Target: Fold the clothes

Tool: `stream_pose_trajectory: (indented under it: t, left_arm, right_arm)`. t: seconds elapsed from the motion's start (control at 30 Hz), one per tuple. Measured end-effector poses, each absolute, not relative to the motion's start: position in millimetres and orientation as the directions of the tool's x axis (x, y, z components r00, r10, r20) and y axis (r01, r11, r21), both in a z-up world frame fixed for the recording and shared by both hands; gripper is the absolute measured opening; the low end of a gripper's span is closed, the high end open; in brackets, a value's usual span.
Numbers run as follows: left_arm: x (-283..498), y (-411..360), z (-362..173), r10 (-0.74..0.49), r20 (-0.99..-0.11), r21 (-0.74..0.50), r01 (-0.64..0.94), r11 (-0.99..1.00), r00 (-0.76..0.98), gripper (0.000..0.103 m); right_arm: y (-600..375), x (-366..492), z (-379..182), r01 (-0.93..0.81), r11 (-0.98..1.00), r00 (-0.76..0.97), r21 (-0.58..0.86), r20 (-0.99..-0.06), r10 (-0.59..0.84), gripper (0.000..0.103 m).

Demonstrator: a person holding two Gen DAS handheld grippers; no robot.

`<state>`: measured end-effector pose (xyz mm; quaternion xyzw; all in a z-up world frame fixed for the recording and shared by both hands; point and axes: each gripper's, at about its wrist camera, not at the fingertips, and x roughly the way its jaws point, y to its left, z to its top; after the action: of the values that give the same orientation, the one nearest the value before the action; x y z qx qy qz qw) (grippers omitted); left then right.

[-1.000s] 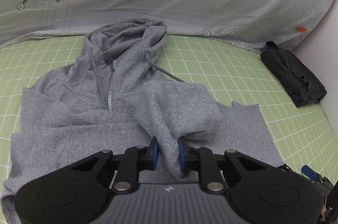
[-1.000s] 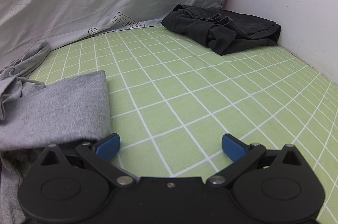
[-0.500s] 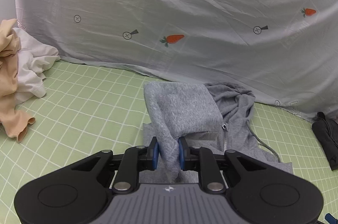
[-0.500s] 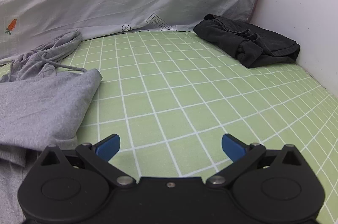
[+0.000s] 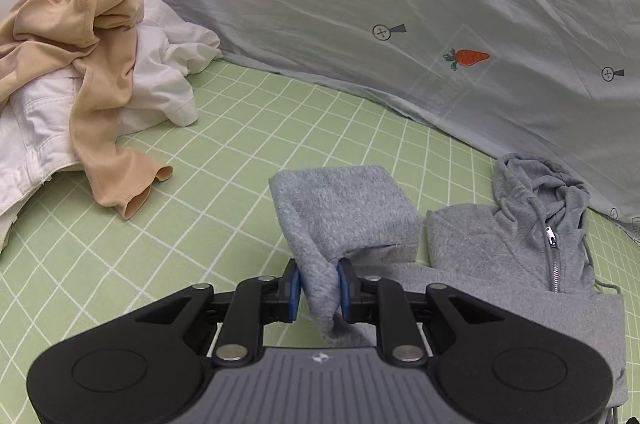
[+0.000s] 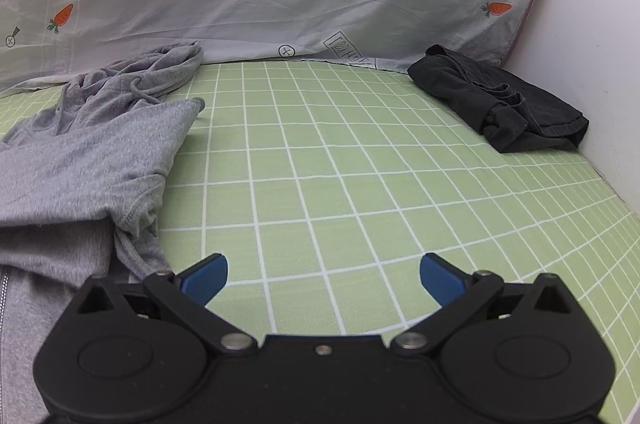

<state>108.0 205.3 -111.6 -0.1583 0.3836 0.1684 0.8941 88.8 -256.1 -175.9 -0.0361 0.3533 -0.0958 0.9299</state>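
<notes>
While our left gripper pinches the grey hoodie's sleeve between its fingers (jaws easing apart), the hoodie lies right of them. Our right gripper gapes wide, holding nothing.

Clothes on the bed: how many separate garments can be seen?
4: grey hoodie, its sleeve in the left tongs; beige and white garments heaped; black one beside the wall. More may be hidden.

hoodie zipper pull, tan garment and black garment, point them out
zipper pull [image 5: 552, 241], left wrist view, metal tab
tan garment [image 5: 102, 128], left wrist view, hanging sleeve
black garment [image 6: 496, 104], right wrist view, middle of the pile
</notes>
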Motion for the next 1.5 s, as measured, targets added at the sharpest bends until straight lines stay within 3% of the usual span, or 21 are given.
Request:
stream_pose_trajectory:
  t: [0.27,0.43,0.7,0.87,0.93,1.03,1.1,1.33,1.5]
  left_arm:
    - [102.5,236.8,-147.9,0.248,-0.805,-0.077,-0.509,0.857,0.539,0.022]
    - [101.9,252.4,-154.0,0.216,-0.818,-0.116,-0.521,0.846,0.533,0.024]
    - [93.6,261.8,-158.5,0.271,-0.831,-0.063,-0.566,0.822,0.486,0.021]
    - [81.1,275.5,-154.7,0.244,-0.836,-0.129,-0.608,0.784,0.492,0.022]
    - [75.8,279.4,-151.9,0.206,-0.833,-0.191,-0.615,0.765,0.514,0.028]
    - [74.9,273.8,-143.4,0.175,-0.812,-0.234,-0.585,0.777,0.557,0.050]
    - [78.3,264.7,-137.3,0.159,-0.794,-0.243,-0.545,0.803,0.587,0.056]
    - [103.2,214.8,-138.1,0.067,-0.782,-0.187,-0.336,0.923,0.619,0.070]
    - [119.8,186.5,-153.2,0.060,-0.807,-0.100,-0.235,0.967,0.588,0.070]
  right_arm:
    - [-225.0,95.5,-168.9,0.036,0.992,0.745,-0.118,-0.658,-0.106,0.103]
    - [-201.5,110.0,-176.8,-0.053,0.988,0.724,-0.147,-0.687,-0.064,0.103]
    - [-217.1,124.5,-173.6,0.106,0.971,0.713,-0.214,-0.664,-0.224,0.103]
    - [-219.8,116.1,-177.9,0.137,0.970,0.692,-0.202,-0.681,-0.240,0.103]
    - [-215.9,115.4,-179.5,0.125,0.968,0.691,-0.216,-0.681,-0.242,0.103]
    - [-214.8,117.6,-185.0,0.118,0.969,0.675,-0.216,-0.698,-0.238,0.103]
    - [-214.8,116.3,-187.3,0.119,0.970,0.678,-0.213,-0.696,-0.236,0.103]
    - [-226.0,111.0,-192.4,0.142,0.981,0.698,-0.129,-0.690,-0.192,0.103]
    - [-235.6,108.8,-196.2,0.157,0.986,0.704,-0.055,-0.694,-0.151,0.103]
